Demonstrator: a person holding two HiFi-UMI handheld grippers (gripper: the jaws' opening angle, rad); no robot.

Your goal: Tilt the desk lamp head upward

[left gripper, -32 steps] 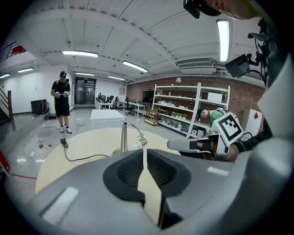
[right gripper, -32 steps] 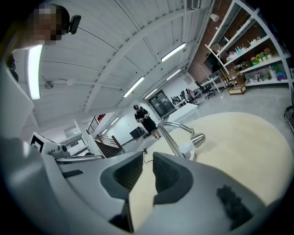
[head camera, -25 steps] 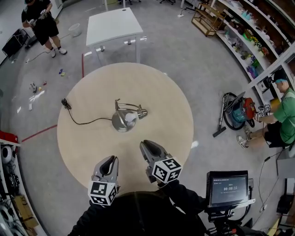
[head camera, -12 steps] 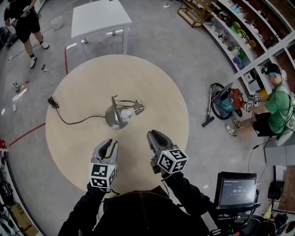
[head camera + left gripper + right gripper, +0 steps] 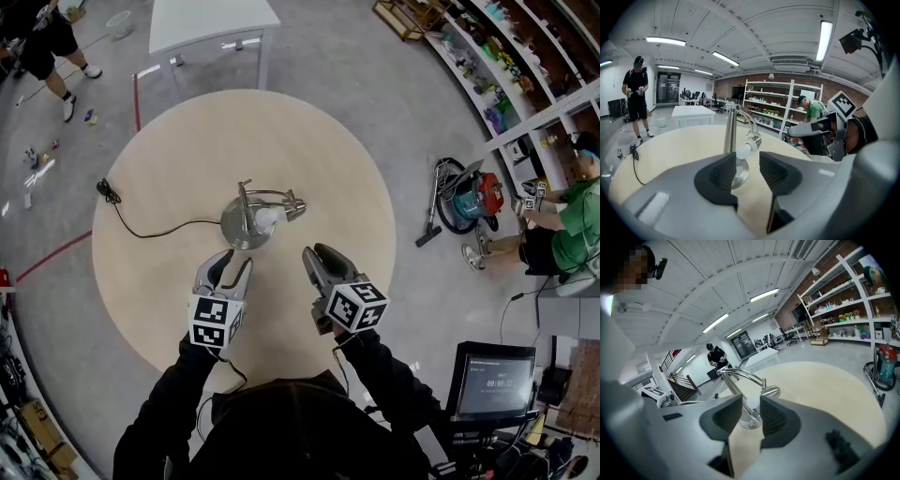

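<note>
While both claws hang over the near half of the round counter (image 5: pixel 309 131), neither has made contact with the desk lamp (image 5: pixel 246 225).

Left claw (image 5: pixel 230 265): the jaws stand at a moderate gap and have just been opening. In the left gripper view nothing lies between the pads of this claw (image 5: pixel 746 161). The lamp's post (image 5: pixel 730 131) and white bulb (image 5: pixel 744 151) show through the gap, beyond the tips. In the head view the tips are close to the near edge of the lamp base, with bare counter between.

Right claw (image 5: pixel 317 255): the jaws stand at a narrower gap and have likewise just been opening. In the right gripper view the pads of this claw (image 5: pixel 751 404) clasp nothing. The lamp base and bulb show through the gap, farther off. In the head view this claw sits to the right of the left one, near the lamp and apart from it.

Desk lamp: it stands on its round metal base near the middle of the counter. The post is upright. A curved arm (image 5: pixel 743 375) runs over from its top to the lamp head (image 5: pixel 293 204). The head hangs low on the right of the post, and the bulb (image 5: pixel 269 218) points down toward the base. A black cord (image 5: pixel 155 225) trails from the base leftward across the counter to a plug (image 5: pixel 105 190) near the left edge.

Surroundings: a vacuum cleaner (image 5: pixel 469 197) stands on the floor to the right of the counter.
</note>
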